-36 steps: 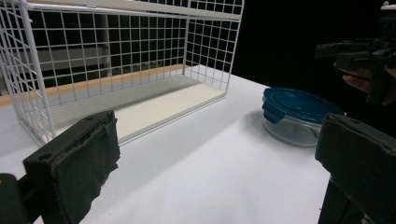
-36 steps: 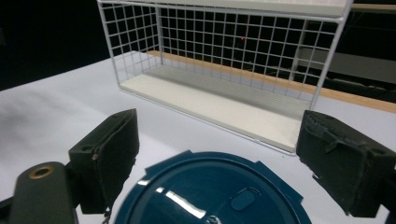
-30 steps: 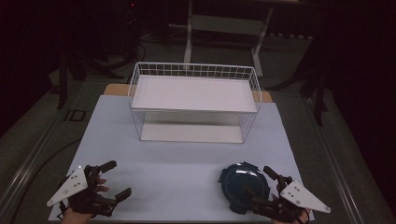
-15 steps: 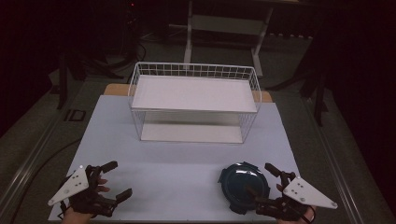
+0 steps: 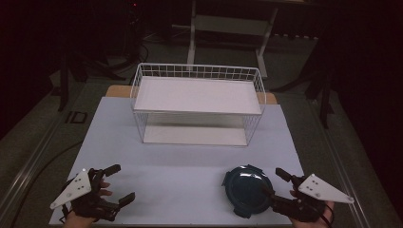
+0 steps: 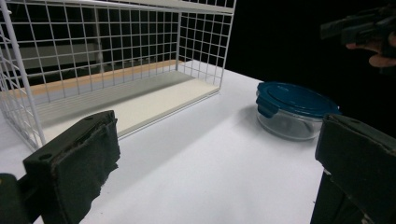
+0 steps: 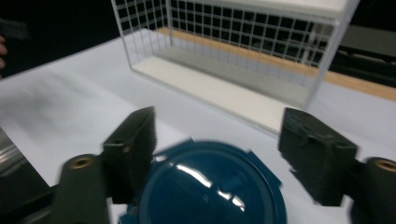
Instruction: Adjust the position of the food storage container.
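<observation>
In the high view, a round container with a blue lid is seen at the lower right of the frame on the white table. The right gripper is held at the container's right edge; its jaws have just been closing, with the lid's edge between them, not yet clamped. The left gripper is placed at the lower left, spread apart and holding nothing. A white wire basket is seen in the upper middle.

In the left gripper view, the container is shown at the right, and the basket at the upper left.

In the right gripper view, the lid is seen at the bottom centre, between the two jaws.
</observation>
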A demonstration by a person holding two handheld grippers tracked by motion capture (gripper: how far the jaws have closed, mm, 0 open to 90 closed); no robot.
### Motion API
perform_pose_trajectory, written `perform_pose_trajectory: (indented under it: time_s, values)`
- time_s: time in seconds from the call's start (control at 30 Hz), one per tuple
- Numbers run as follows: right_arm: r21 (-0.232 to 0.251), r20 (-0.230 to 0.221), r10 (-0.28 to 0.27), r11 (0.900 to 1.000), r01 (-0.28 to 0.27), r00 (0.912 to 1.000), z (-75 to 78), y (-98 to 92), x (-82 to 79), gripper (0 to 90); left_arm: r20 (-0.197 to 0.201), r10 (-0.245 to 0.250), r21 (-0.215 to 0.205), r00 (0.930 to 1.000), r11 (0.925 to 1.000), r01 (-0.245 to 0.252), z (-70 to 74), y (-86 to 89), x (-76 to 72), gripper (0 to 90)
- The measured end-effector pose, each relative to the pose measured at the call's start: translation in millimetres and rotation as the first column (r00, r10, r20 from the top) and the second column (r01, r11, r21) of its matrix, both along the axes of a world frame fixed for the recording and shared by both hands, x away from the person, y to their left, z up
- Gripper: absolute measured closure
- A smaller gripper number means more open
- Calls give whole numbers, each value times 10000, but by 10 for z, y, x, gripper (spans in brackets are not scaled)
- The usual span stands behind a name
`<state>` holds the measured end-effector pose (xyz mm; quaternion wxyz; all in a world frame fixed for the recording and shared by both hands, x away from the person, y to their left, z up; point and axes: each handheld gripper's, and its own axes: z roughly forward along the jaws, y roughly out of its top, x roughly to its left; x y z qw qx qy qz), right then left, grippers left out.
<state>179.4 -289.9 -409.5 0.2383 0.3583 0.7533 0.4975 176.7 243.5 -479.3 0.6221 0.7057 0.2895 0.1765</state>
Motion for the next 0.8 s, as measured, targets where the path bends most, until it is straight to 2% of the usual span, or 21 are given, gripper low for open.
perform_pose_trajectory:
  time_s: [0.03, 0.1, 0.13, 0.17, 0.23, 0.3, 0.33, 0.37, 0.43, 0.47, 0.5, 0.57, 0.6, 0.63, 0.7, 0.73, 0.77, 0.8]
  values:
    - [-166, -127, -187, 9997, 185, 9997, -42, -45, -15, 399, 3, 26, 26, 10000, 10000, -26, 1, -2, -1, 0]
    - [-204, -190, -252, 9995, 248, 9995, -59, -60, -21, 420, 0, 38, 11, 10000, 10000, -38, 0, 1, 0, 0]
    - [-278, -421, -331, 9991, 319, 9986, -117, -100, -38, 508, -15, 51, -9, 10000, 10000, -51, -1, 2, 1, 0]
    - [-278, -421, -331, 9991, 319, 9986, -117, -100, -38, 508, -21, 51, -18, 10000, 10000, -51, -2, 3, 3, 0]
    - [-483, -671, -451, 9980, 419, 9967, -200, -159, -55, 616, -27, 45, -23, 10000, 10000, -45, -3, 5, 4, 0]
    - [-511, -931, -486, 9977, 440, 9945, -263, -202, -65, 680, -24, 27, -20, 10000, 10000, -27, -3, 4, 2, 0]
    - [-511, -931, -486, 9977, 440, 9945, -263, -202, -65, 680, -24, 27, -20, 10000, 10000, -27, -3, 4, 2, 0]
    - [-495, -1285, -462, 9980, 401, 9906, -325, -250, -66, 749, -22, 33, 4, 10000, 10000, -33, -2, 3, 2, 0]
    - [-559, -1442, -499, 9975, 422, 9883, -351, -269, -68, 770, -18, 58, 58, 10000, 10000, -57, -3, 2, 4, 0]
    - [-598, -1725, -559, 9971, 462, 9834, -394, -312, -68, 801, -36, 60, 42, 10000, 10000, -60, -7, 1, 9, 0]
    - [-598, -1725, -559, 9971, 462, 9834, -394, -312, -68, 801, -36, 60, 42, 10000, 10000, -60, -7, 1, 9, 0]
    - [-906, -2093, -770, 9941, 591, 9748, -460, -359, -61, 836, -35, 54, 80, 10000, 10000, -53, -8, -1, 11, 0]
    - [-906, -2093, -770, 9941, 591, 9748, -460, -359, -61, 836, -35, 54, 80, 10000, 10000, -53, -8, -1, 11, 0]
    - [-1062, -2349, -943, 9918, 709, 9674, -511, -396, -52, 868, -12, 63, 115, 10000, 9999, -63, -8, -6, 8, 0]
    - [-1103, -2405, -995, 9911, 747, 9655, -531, -412, -49, 891, -18, 63, 108, 10000, 9999, -62, -9, -6, 8, 0]
    - [-1236, -2624, -1144, 9888, 842, 9582, -584, -447, -47, 899, -14, 74, 127, 10000, 9999, -74, -9, -8, 8, 0]
    - [-1236, -2624, -1144, 9888, 842, 9582, -584, -447, -47, 899, -14, 74, 127, 10000, 9999, -74, -9, -8, 8, 0]
    - [-1328, -2892, -1191, 9876, 834, 9498, -633, -465, -43, 900, -31, 64, 124, 10000, 9999, -64, -10, -9, 10, 0]
